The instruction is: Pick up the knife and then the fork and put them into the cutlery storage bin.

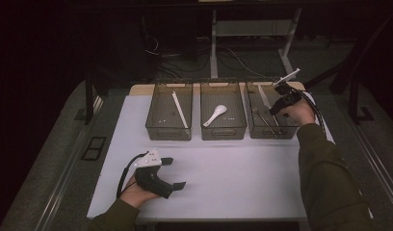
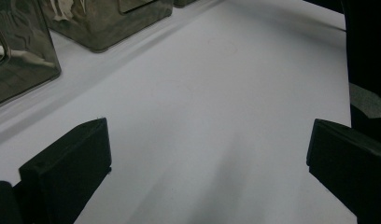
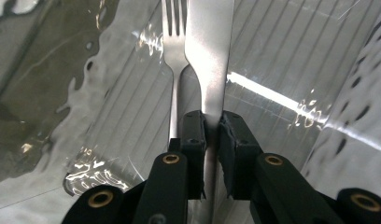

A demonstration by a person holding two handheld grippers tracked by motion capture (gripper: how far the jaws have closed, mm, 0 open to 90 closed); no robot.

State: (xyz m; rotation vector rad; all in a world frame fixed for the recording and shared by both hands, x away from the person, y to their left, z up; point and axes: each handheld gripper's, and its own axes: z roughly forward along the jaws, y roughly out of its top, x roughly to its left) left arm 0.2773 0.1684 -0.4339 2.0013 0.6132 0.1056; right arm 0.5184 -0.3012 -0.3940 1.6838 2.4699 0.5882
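Sorting cutlery into the three clear bins looks nearly done, judging by the layout: no loose pieces on the white table top [image 1: 223, 168].

Left to right:
- Left gripper [image 1: 173, 173] rests low on the near-left table, jaws wide apart, nothing between them. Idle, well away from the bins.
- Left bin [image 1: 168, 115]: one long white stick-like utensil [image 1: 179, 109] lying lengthwise.
- Middle bin [image 1: 223, 114]: white spoon [image 1: 215, 115] inside.
- Right bin [image 1: 271, 114]: right gripper [image 3: 212, 130] is over it, jaws clamped together on the handle of a flat steel knife [image 3: 209, 56]. Blade points into the bin, right beside a fork [image 3: 174, 51] that already lies in there.

Left to do, my read: lower the knife, release, withdraw.

In the way: the fork sits just beside the blade, so the knife may land on it or nudge it. Bin walls are close on both sides of the jaws. Can't tell if the knife tip touches the bin floor yet.
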